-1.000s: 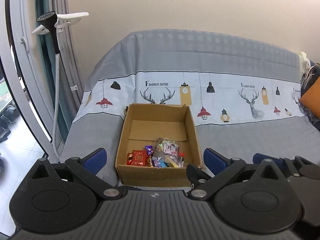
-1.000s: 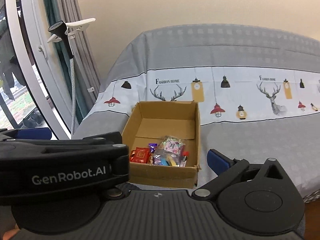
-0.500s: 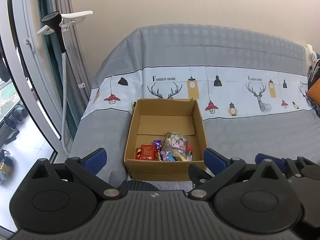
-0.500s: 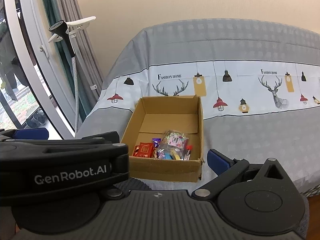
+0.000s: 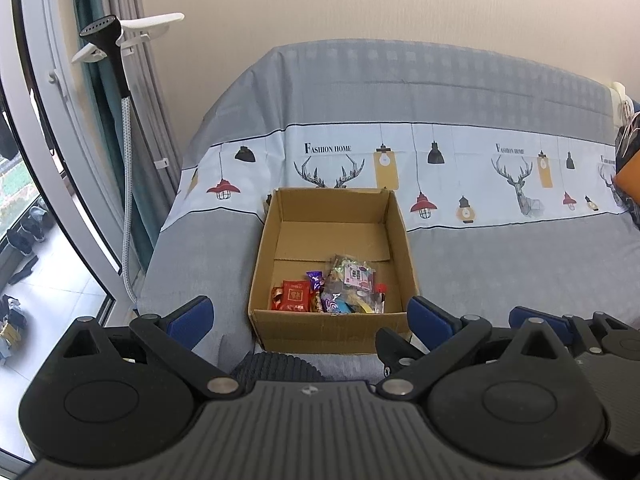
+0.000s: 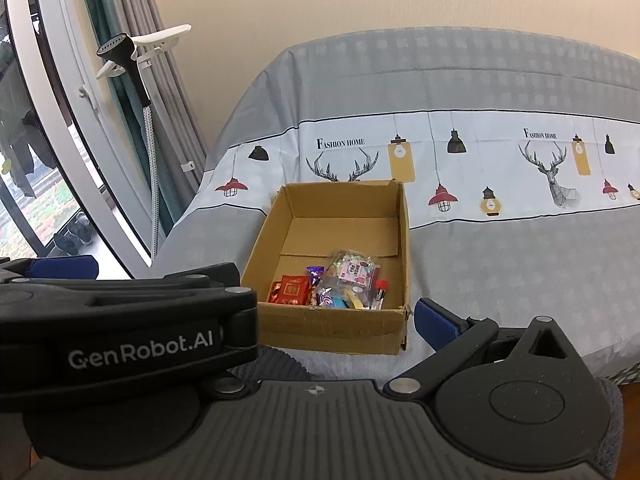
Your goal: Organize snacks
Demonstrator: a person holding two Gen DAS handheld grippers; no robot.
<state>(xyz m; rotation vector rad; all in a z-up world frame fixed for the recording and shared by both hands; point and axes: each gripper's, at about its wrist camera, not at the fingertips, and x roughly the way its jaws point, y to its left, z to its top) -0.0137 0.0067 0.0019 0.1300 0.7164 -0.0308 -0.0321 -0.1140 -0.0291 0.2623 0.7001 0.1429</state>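
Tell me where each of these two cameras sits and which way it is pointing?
Left wrist: sits on the left tool, facing forward at the cardboard box on the bed; its own open blue fingers show, the right tool's at the right edge.
Right wrist: sits on the right tool, same heading; the left tool's body blocks its left side.
Shared: box, snacks, bedspread, window.

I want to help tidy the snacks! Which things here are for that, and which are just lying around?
For the job:
cardboard box
snacks inside it
left gripper
right gripper

Just around:
bedsheet
steamer
curtain
shoes
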